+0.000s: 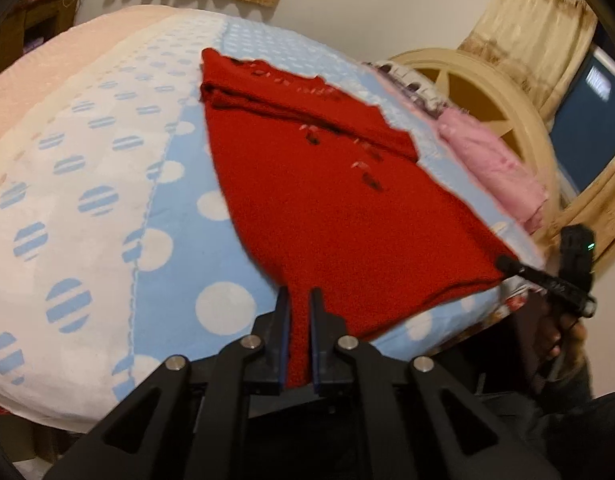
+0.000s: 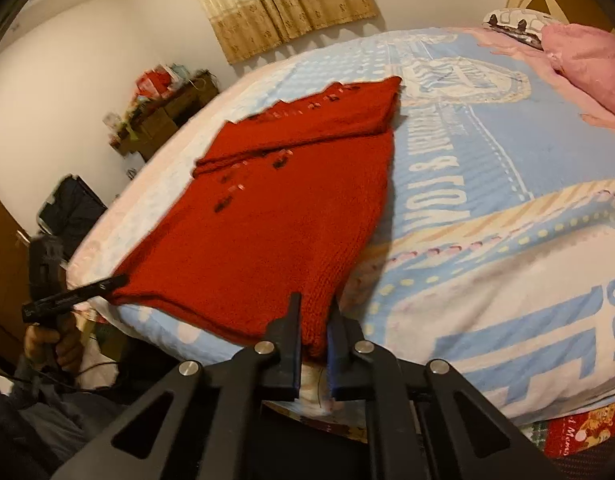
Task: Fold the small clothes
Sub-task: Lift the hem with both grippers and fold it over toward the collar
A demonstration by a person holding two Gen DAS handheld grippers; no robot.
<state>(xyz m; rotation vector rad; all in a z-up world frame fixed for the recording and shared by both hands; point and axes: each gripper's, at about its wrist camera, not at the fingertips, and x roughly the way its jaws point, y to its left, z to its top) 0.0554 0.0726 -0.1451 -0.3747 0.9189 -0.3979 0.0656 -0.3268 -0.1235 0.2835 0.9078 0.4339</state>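
From the left wrist, a bed under a blue-and-white dotted blanket (image 1: 107, 184) fills the room, with a round cream headboard (image 1: 503, 92) and pink cloth (image 1: 495, 168) beyond. The left gripper (image 1: 299, 300) is clamped on the near hem of the red knit sweater (image 1: 327, 200), which lies flat on the blanket.

From the right wrist, the blanket's lettered side and a cluttered shelf (image 2: 163, 108) appear (unseen opposite); the right gripper (image 2: 315, 308) pinches the sweater's other hem corner.

The red knitted garment (image 1: 327, 208) is lying on the blue and white patterned blanket (image 1: 107, 184), stretching away ahead of both grippers. The left gripper (image 1: 298, 300) and right gripper (image 2: 313, 306) are each pinching a near corner, the pink pillow (image 1: 495, 168) sitting far right beyond.
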